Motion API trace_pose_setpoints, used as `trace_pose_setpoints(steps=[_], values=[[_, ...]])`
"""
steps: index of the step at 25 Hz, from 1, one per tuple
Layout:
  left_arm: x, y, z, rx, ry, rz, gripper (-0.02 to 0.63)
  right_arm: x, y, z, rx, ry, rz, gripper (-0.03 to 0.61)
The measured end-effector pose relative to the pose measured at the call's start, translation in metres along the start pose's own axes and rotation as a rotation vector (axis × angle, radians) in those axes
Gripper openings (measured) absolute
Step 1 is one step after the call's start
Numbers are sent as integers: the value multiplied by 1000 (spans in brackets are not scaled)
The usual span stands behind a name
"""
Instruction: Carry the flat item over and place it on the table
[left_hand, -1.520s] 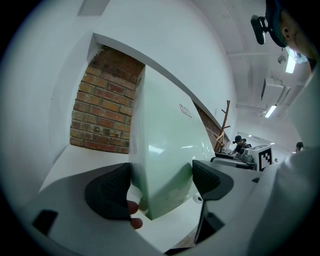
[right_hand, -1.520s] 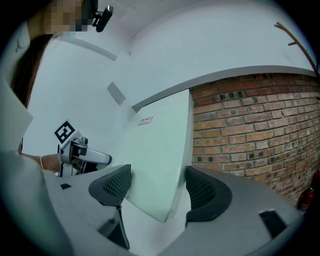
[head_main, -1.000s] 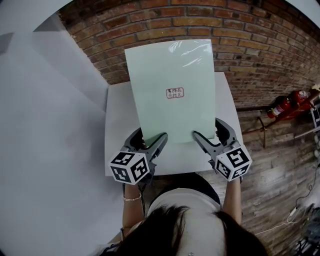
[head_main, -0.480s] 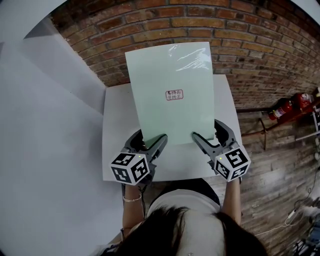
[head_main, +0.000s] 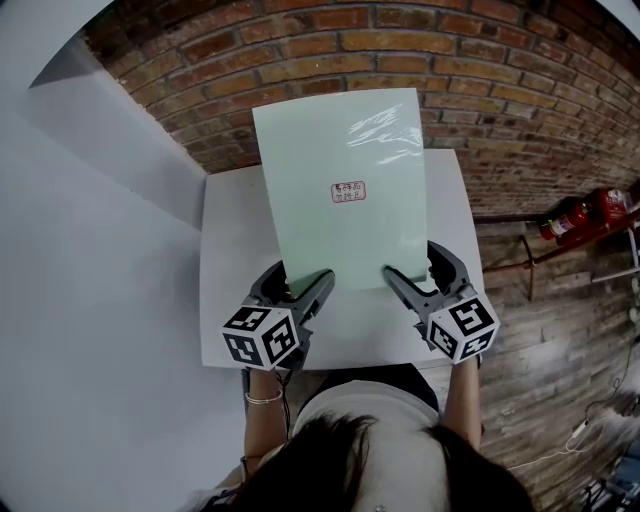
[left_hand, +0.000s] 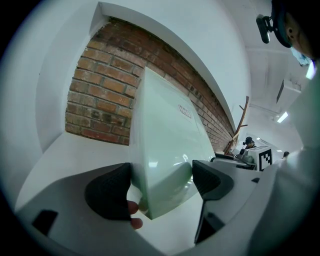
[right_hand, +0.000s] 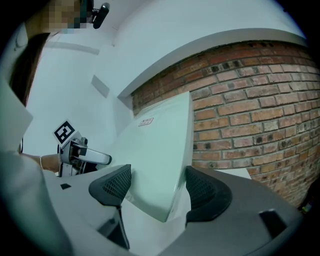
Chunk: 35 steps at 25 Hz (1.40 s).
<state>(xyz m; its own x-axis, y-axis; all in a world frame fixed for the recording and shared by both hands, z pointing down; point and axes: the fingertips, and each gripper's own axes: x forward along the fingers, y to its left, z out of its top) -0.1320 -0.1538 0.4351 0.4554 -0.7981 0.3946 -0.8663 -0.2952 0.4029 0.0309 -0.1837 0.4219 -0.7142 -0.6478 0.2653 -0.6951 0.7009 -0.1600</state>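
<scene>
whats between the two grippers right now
The near edge of the pale green sheet spans from the left gripper to the right gripper, each clamping a corner. Below that edge is only bare white table. The head view shows it.

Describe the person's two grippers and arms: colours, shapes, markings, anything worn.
The left gripper and right gripper are grey, each with two curved jaws, black textured pads and a white cube bearing black square markers. A bracelet circles the left wrist; the top is pale.
</scene>
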Motion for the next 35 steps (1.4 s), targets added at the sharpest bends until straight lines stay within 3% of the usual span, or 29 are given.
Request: trace_pose_setpoints(steps=[35], values=[[71,39,-23,-116,127,43,388,57,-55,-42,102,124,30,350]])
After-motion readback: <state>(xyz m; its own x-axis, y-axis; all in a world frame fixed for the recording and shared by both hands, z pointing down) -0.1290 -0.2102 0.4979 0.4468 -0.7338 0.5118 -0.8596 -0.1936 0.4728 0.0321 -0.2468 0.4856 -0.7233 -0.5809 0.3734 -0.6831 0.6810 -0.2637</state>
